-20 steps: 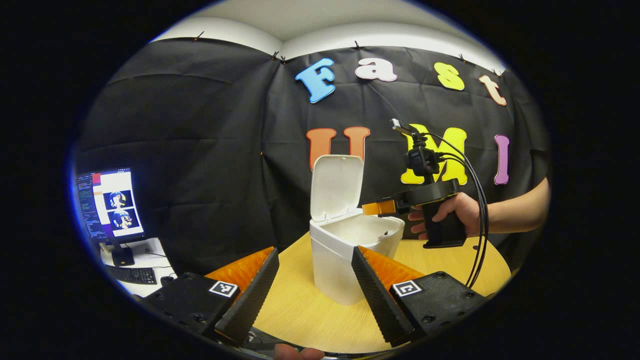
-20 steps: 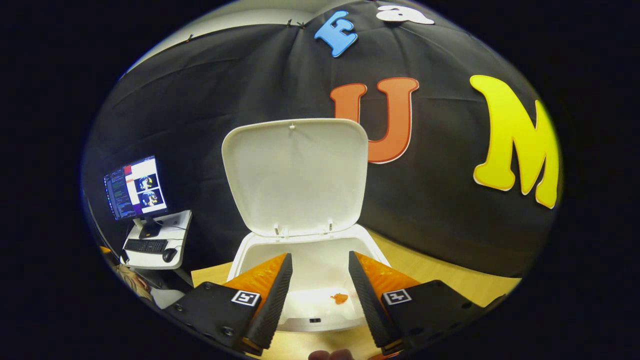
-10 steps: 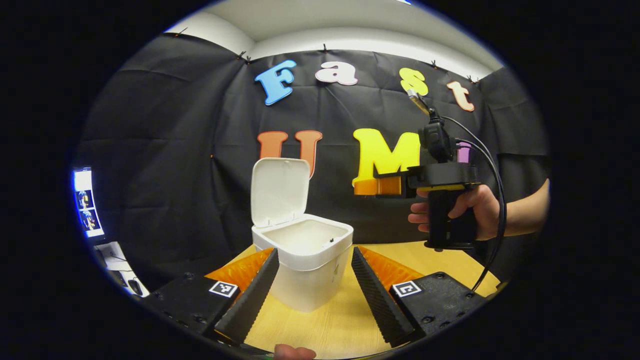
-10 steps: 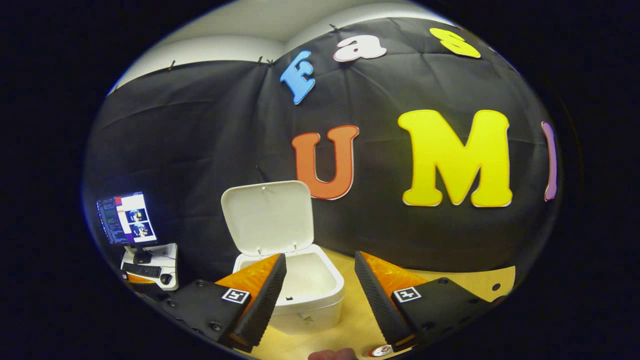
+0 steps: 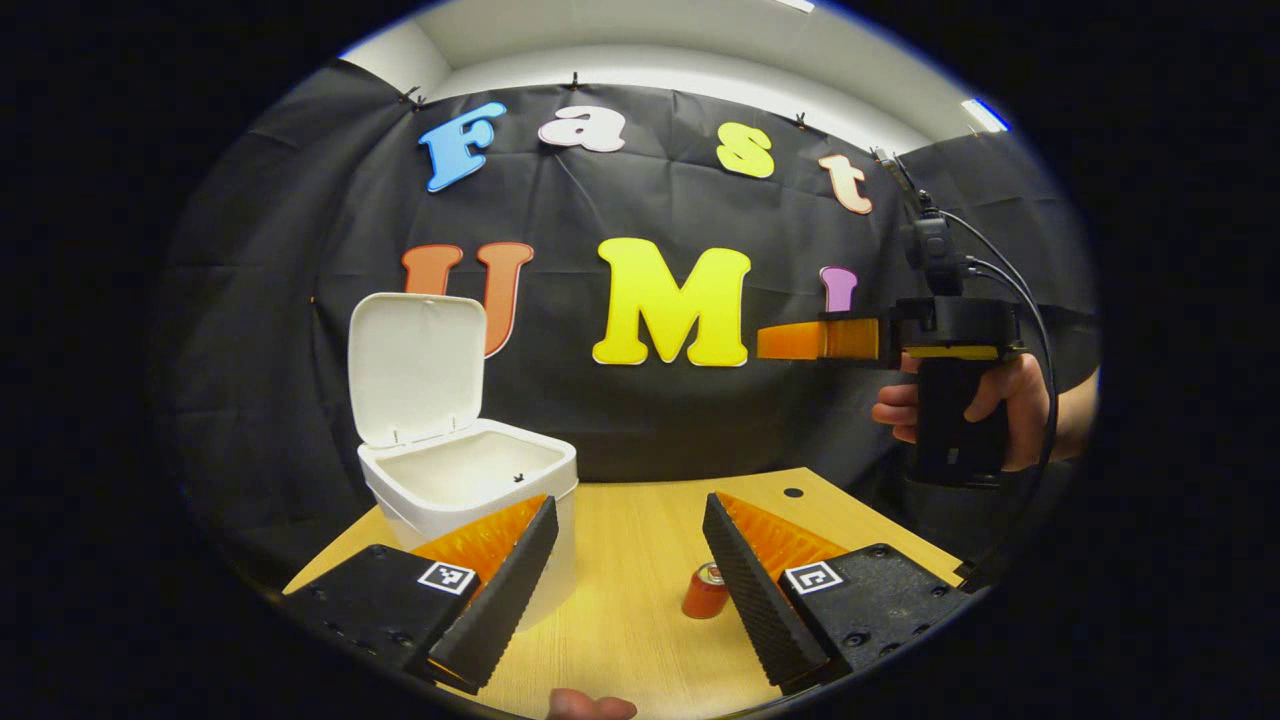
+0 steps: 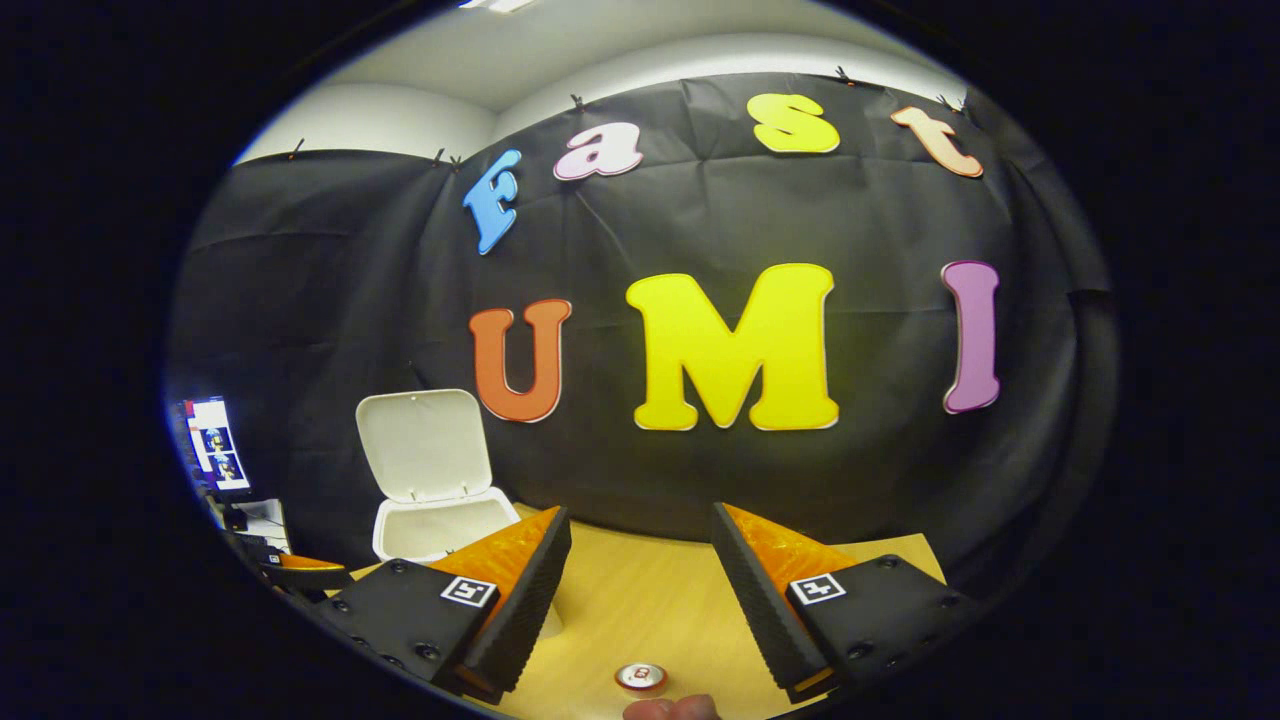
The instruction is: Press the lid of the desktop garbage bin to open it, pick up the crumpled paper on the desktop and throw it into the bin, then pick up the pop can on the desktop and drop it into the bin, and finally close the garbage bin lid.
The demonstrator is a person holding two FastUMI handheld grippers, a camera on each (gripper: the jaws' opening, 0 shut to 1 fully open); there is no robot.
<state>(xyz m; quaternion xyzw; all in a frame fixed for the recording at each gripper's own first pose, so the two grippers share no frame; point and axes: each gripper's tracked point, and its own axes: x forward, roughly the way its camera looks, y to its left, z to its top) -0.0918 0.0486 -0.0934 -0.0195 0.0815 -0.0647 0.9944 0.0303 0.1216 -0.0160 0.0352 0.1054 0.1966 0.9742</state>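
Hovering above the bench (image 5: 640, 560), both grippers empty; judged step: going for the can, bin lid already up

- Left gripper (image 5: 628, 560): fingers wide apart, nothing between them. Right gripper (image 6: 632, 575): fingers likewise spread wide, holding nothing. In the left gripper view the right gripper (image 5: 800, 340) hangs high over the bench's right side, in a hand (image 5: 985, 405), fingers seen edge-on and level
- Can (image 5: 706, 590): stands upright on the bench, long axis vertical, just beside the inner face of the left gripper's right finger, toward the near edge. In the right gripper view the can (image 6: 640, 677) sits below and between the fingers, top facing the camera, so the right gripper is nearly overhead
- Bin (image 5: 470, 500): at the bench's left side, lid (image 5: 415, 365) upright and open, well apart from the can. In the right gripper view the bin (image 6: 440, 525) lies left of the fingers
- Judgement: either gripper is near; the right needs a drop straight down, the left a small shift right
- View difference: left gripper view gives the can's side and height; right gripper view gives its top only. Crumpled paper: bin's inside too shallowly seen to tell
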